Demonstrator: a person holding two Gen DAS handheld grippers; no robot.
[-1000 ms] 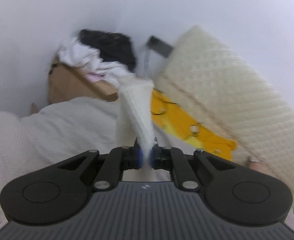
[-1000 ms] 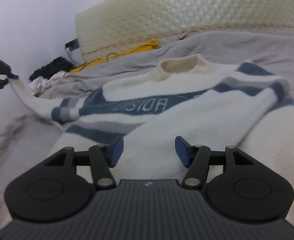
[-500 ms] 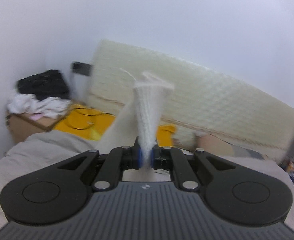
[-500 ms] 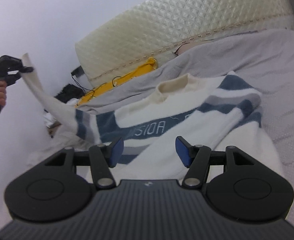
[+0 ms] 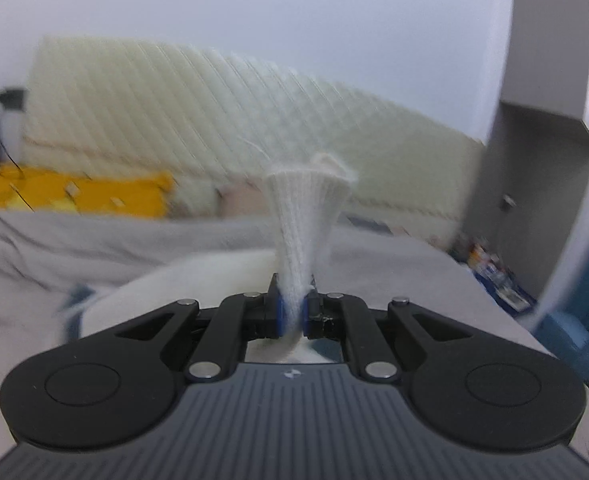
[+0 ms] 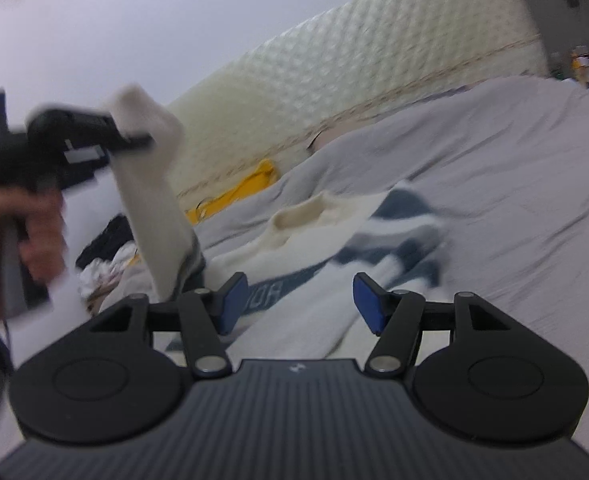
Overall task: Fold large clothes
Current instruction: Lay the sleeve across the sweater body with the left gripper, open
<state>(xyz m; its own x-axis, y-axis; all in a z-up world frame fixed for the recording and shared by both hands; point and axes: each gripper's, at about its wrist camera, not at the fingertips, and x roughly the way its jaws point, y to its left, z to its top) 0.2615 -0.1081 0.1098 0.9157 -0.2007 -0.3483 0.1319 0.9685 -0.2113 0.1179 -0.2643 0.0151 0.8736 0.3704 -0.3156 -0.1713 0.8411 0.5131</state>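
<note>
A cream sweater (image 6: 326,280) with blue-grey stripes and dark lettering lies spread on a grey bedsheet (image 6: 494,184). Its collar (image 6: 306,216) points toward the far wall. My left gripper (image 5: 293,312) is shut on the ribbed cuff (image 5: 306,208) of one sleeve, which stands up out of the jaws. In the right wrist view that left gripper (image 6: 134,140) is held in a hand (image 6: 34,236) at the left, with the sleeve (image 6: 154,216) lifted off the bed. My right gripper (image 6: 300,300) hovers open above the sweater's body, nothing between its blue pads.
A quilted cream mattress (image 5: 214,120) leans on the far wall. A yellow object (image 5: 74,196) lies at its foot. A heap of dark and white clothes (image 6: 106,256) sits at the left. A grey cabinet (image 5: 546,80) and small items (image 5: 490,268) stand at the right.
The left gripper swung the sleeve from the far left inward over the sweater, lifting it off the bed. The right gripper rose and tilted, staying open above the sweater.
</note>
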